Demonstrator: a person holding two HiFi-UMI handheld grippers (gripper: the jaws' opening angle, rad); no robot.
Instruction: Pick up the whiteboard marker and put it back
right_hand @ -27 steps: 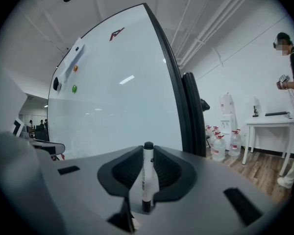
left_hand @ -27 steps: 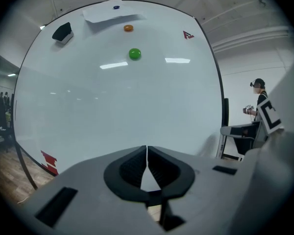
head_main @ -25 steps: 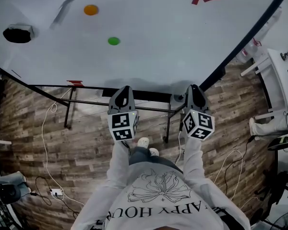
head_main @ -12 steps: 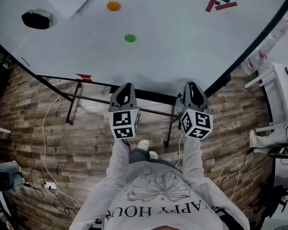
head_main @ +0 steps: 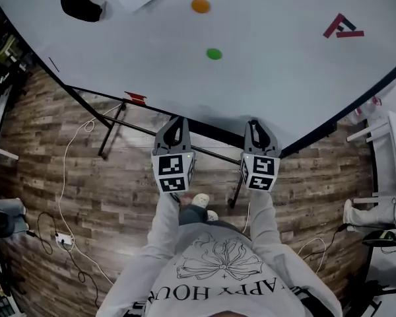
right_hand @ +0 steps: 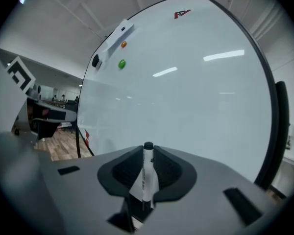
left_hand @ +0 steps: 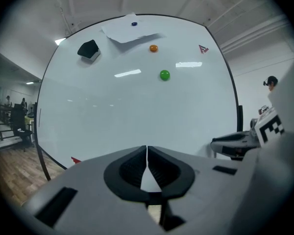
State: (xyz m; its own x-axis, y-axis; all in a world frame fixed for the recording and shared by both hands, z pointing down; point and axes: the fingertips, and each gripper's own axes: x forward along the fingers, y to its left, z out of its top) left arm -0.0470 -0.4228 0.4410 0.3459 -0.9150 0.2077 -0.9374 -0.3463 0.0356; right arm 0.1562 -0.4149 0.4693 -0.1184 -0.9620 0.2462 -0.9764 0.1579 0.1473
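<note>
While the right gripper [right_hand: 148,153] pinched the whiteboard marker [right_hand: 147,175] upright between its jaws, the left gripper [left_hand: 147,155] was pressed together on nothing. I think the marker could tilt or slip if its dark end bumped the whiteboard [head_main: 284,78]. A green magnet [head_main: 214,54], an orange magnet [head_main: 200,6] and a black eraser [head_main: 81,7] sat higher on the board, well apart. Nothing stood between the grippers and the board.
</note>
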